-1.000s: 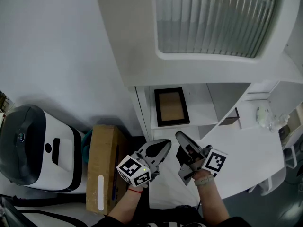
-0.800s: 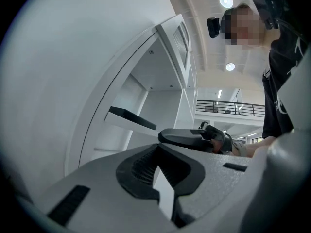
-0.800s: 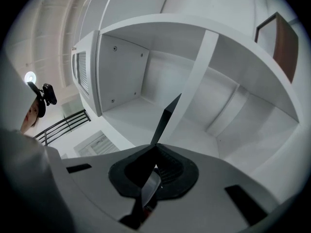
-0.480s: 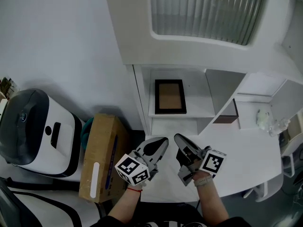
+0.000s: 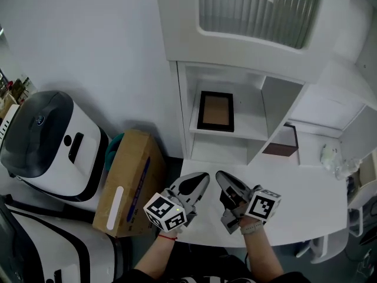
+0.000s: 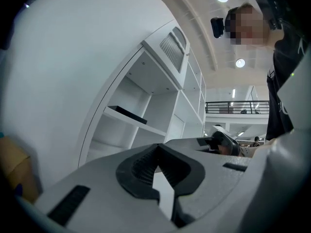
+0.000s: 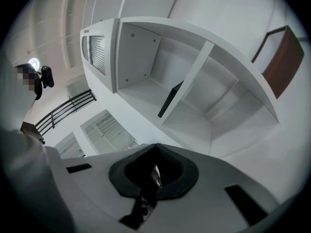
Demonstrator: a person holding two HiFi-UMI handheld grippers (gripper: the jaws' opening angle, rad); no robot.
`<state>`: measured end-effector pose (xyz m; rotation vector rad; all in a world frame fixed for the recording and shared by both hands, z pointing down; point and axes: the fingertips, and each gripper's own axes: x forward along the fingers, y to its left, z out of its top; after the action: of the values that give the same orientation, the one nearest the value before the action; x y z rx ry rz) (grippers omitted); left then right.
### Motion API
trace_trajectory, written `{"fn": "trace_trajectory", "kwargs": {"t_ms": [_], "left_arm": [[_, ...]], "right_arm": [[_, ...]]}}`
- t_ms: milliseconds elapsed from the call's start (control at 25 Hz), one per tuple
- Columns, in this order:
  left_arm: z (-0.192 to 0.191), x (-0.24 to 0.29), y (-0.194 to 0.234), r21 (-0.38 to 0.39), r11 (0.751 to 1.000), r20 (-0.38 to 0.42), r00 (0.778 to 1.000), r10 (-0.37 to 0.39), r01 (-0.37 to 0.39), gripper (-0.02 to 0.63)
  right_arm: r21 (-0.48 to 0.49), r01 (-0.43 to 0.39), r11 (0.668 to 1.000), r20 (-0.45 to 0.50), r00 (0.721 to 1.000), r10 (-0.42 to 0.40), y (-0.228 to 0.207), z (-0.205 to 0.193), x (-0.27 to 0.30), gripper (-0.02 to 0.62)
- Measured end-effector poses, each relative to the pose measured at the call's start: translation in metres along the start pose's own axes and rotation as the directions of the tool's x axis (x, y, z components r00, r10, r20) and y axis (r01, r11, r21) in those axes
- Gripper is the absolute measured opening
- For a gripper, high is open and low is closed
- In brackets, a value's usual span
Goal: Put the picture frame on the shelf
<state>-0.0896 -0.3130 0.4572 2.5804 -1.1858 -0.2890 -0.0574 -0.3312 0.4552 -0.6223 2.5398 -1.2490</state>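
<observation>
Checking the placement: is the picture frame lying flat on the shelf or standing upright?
Lying flat: the picture frame faces up on the shelf; the left gripper view shows it as a thin slab.

From the left gripper [image 5: 202,180] and right gripper [image 5: 222,178], held side by side, the way toward twelve o'clock is open over the near tabletop [image 5: 294,202] to the shelf [image 5: 248,121]. There the picture frame [image 5: 215,111] lies flat and fills the left and middle of the board, leaving a bare strip beside the divider [image 5: 266,121]. The cabinet [image 5: 259,10] overhangs the bay from above. A brown panel [image 5: 281,141] stands at one o'clock. A clear thing [image 5: 331,158] sits at two o'clock. At nine to ten o'clock a cardboard box [image 5: 126,184] and a white machine [image 5: 47,143] block the floor.
</observation>
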Motion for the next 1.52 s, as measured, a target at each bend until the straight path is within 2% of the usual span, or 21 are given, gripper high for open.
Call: {"fn": "trace_trajectory", "kwargs": {"t_ms": [560,1040,1520], "left_arm": [[-0.002,-0.013,-0.021,-0.002,1.0,-0.019,1.0,-0.022,0.022,0.005],[-0.022,-0.06,-0.054,-0.036,0.998,-0.047,0.998,-0.048,0.046,0.005],[-0.03,-0.101,-0.1,-0.026,0.995,-0.046,0.994,-0.099,0.098,0.004]], "right_arm": [[-0.191,0.085,0.978,-0.054,0.994,-0.097,0.009,-0.022,-0.018,0.003],[-0.203,0.153,0.967,-0.047,0.985,-0.165,0.034,-0.069,-0.05,0.003],[-0.237,0.191,0.953,-0.005,0.98,-0.198,0.07,-0.108,-0.087,0.003]]}}
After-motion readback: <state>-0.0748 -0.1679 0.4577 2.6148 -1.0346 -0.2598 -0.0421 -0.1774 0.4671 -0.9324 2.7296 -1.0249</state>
